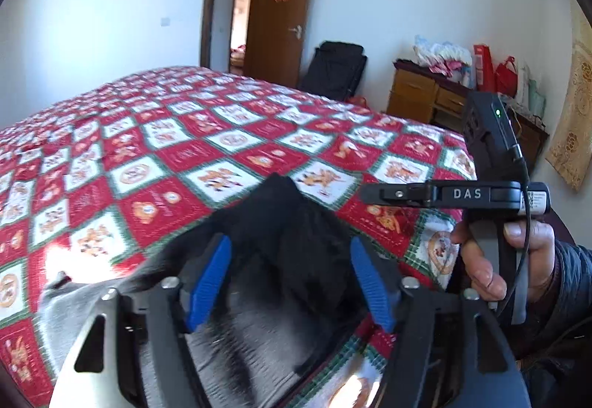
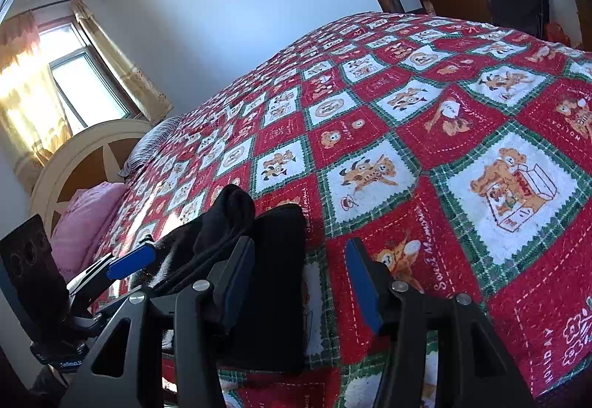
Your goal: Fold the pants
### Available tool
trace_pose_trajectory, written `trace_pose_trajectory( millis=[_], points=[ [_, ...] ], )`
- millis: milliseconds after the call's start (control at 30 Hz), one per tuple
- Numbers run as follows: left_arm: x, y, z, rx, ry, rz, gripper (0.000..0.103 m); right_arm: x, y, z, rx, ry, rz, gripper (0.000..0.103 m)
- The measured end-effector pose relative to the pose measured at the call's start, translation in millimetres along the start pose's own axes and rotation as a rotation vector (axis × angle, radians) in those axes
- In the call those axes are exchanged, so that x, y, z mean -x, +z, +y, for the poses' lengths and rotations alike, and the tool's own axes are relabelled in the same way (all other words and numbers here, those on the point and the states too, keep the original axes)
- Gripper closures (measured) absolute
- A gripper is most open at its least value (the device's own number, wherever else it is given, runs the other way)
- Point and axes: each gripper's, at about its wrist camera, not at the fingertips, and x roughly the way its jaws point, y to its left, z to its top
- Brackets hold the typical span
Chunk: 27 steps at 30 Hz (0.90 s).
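Black pants with a grey lining (image 1: 281, 223) lie bunched on the red patterned bedspread (image 1: 155, 149) near its front edge. My left gripper (image 1: 290, 278) is open, its blue pads either side of the raised black fabric, not closed on it. In the right wrist view the pants (image 2: 266, 260) lie folded and bunched at lower left. My right gripper (image 2: 299, 278) is open; its left finger (image 2: 236, 282) rests against the pants, its right finger over bare bedspread (image 2: 444, 149). The right gripper also shows in the left wrist view (image 1: 370, 193), held by a hand.
An open brown door (image 1: 281, 19), a black suitcase (image 1: 336, 71) and a wooden desk (image 1: 425, 93) with bags stand beyond the bed. A headboard (image 2: 74, 164), pink pillow (image 2: 85, 215) and a window (image 2: 81, 86) are at the left in the right wrist view.
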Motion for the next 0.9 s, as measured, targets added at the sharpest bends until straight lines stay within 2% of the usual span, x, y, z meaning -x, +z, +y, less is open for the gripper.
trace_pose_trajectory(
  millis=[133, 200, 267, 400, 533, 567, 600, 633, 800, 900],
  points=[
    [24.1, -9.9, 21.8, 0.011, 0.155, -0.051, 0.006, -0.5, 3.2, 12.3, -0.012, 0.051, 0.024, 0.049],
    [33.9, -18.7, 34.3, 0.022, 0.253, -0.075, 0.003, -2.3, 2.4, 25.1, 0.0, 0.068, 0.047, 0.04],
    [38.1, -28.4, 47.2, 0.041, 0.324, -0.068, 0.003, -6.2, -0.9, 40.4, 0.022, 0.075, 0.074, 0.038],
    [41.2, -46.2, 72.3, 0.11, 0.36, -0.044, 0.003, -22.1, -11.7, 62.8, 0.075, 0.029, 0.144, 0.038],
    [41.6, -56.4, 81.7, 0.141, 0.389, -0.035, 0.002, -36.3, -16.9, 64.0, 0.088, -0.034, 0.183, 0.038],
    [41.9, -57.1, 82.6, 0.145, 0.393, -0.038, 0.0, -38.9, -17.6, 62.9, 0.097, -0.045, 0.194, 0.044],
    [42.6, -57.7, 83.5, 0.147, 0.402, -0.041, 0.0, -39.6, -19.7, 63.8, 0.114, -0.056, 0.201, 0.069],
    [42.9, -57.9, 83.9, 0.149, 0.411, -0.041, 0.0, -39.3, -20.2, 64.1, 0.125, -0.064, 0.204, 0.081],
    [41.6, -67.3, 93.5, 0.18, 0.422, -0.016, 0.0, -21.8, -20.2, 56.0, 0.114, -0.024, 0.192, 0.085],
    [36.5, -76.2, 101.6, 0.212, 0.424, 0.019, 0.0, -24.0, -25.7, 37.8, 0.086, -0.073, 0.209, 0.086]
  ],
)
